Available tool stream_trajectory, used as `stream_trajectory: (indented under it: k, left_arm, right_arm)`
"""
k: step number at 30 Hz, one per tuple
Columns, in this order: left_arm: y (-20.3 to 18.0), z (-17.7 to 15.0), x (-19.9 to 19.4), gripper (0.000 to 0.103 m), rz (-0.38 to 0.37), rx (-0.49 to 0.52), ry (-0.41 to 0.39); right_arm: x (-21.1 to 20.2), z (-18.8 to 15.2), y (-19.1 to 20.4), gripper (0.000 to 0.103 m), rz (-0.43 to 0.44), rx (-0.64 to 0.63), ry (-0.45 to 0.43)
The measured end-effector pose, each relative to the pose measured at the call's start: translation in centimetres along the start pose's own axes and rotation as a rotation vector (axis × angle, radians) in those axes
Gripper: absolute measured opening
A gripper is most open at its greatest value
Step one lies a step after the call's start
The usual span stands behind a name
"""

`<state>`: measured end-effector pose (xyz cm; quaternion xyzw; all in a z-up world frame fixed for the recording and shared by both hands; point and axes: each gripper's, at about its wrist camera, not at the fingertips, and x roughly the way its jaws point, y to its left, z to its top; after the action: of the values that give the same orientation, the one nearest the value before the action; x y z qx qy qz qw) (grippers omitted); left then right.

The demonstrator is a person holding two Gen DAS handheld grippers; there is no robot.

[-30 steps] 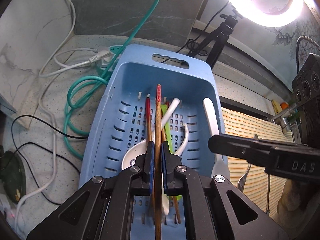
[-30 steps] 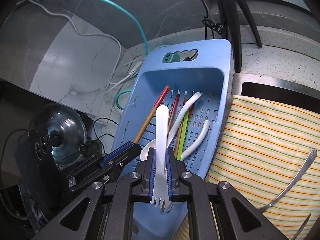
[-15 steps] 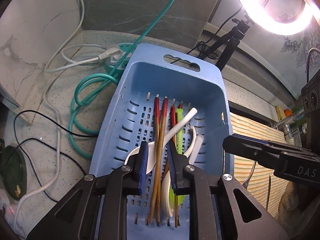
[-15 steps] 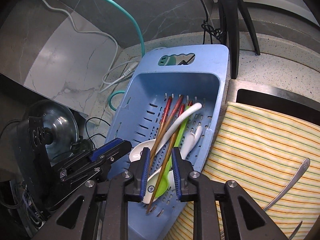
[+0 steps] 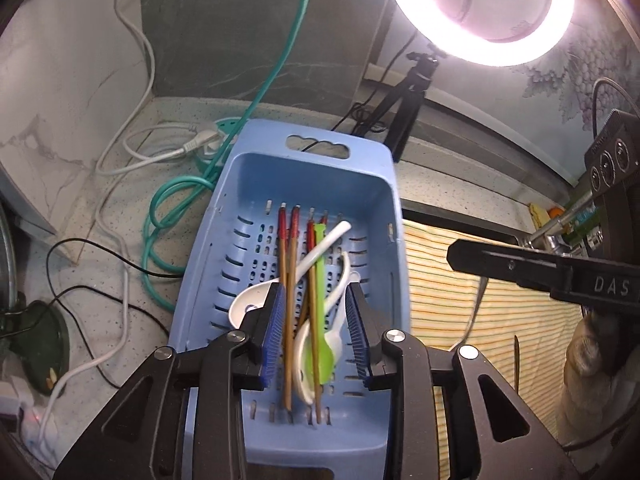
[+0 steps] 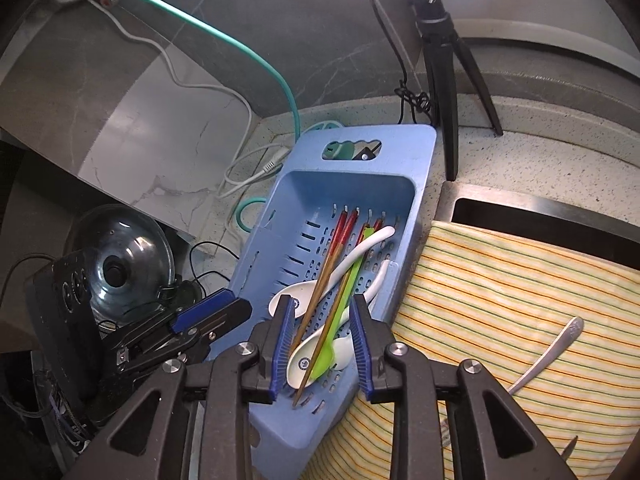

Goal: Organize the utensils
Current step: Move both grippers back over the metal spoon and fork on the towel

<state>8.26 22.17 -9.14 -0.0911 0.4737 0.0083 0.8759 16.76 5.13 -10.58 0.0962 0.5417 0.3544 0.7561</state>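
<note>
A blue slotted basket [image 5: 224, 264] [image 6: 280, 240] holds red-tipped wooden chopsticks [image 5: 287, 280] [image 6: 326, 268], white ceramic spoons [image 5: 248, 304] [image 6: 352, 254], a green plastic utensil [image 5: 320, 292] [image 6: 340, 312] and a white plastic fork. My left gripper [image 5: 314, 332] is open and empty above the basket's near end. My right gripper [image 6: 322, 344] is open and empty above the basket's near right corner. Metal utensils [image 6: 548, 356] lie on the striped cloth [image 6: 500, 300] to the right.
Teal and white cables [image 5: 172, 208] lie on the counter left of the basket. A tripod [image 6: 444, 68] stands behind it under a ring light [image 5: 476, 8]. A glass pot lid [image 6: 120, 256] sits at far left. The sink edge [image 6: 540, 208] is beyond the cloth.
Left gripper let go of a chopstick and right gripper let go of the white fork; both now lie in the basket. Both jaws have opened wide and drawn back.
</note>
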Motion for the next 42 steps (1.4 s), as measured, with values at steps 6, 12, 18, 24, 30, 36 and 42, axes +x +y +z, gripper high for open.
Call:
stream_trajectory:
  k: [6, 12, 18, 24, 30, 36, 42]
  left_arm:
    - [-3.4, -2.1, -2.1, 0.036, -0.018, 0.077, -0.019]
    - [-7.8, -5.8, -2.9, 0.041, -0.068, 0.143, -0.015]
    - [-12.1, -10.0, -2.1, 0.041, -0.16, 0.153, 0.025]
    - [-16.5, -13.3, -0.6, 0.041, -0.199, 0.205, 0.074]
    - [-19.1, -16.0, 0.9, 0.041, -0.275, 0.196, 0.142]
    - [-20.4, -17.5, 2.2, 0.041, -0.36, 0.182, 0.185]
    - [-21.5, -18.6, 2.3, 0.041, -0.371, 0.193, 0.198]
  right_arm:
    - [-4.0, -1.3, -1.4, 0.04, 0.032, -0.024, -0.012]
    - [-7.9, -3.2, -4.8, 0.046, 0.009, -0.063, -0.007]
    - [-10.4, -5.7, -9.6, 0.046, -0.022, -0.036, 0.022]
    - [-10.3, -9.0, -13.9, 0.046, -0.009, 0.016, 0.095]
    - [-8.9, -12.7, -16.3, 0.046, 0.034, 0.082, 0.18]
    - [-8.0, -15.6, -17.6, 0.046, 0.075, 0.145, 0.226]
    - [-7.1, -17.7, -18.4, 0.046, 0.144, 0.227, 0.271]
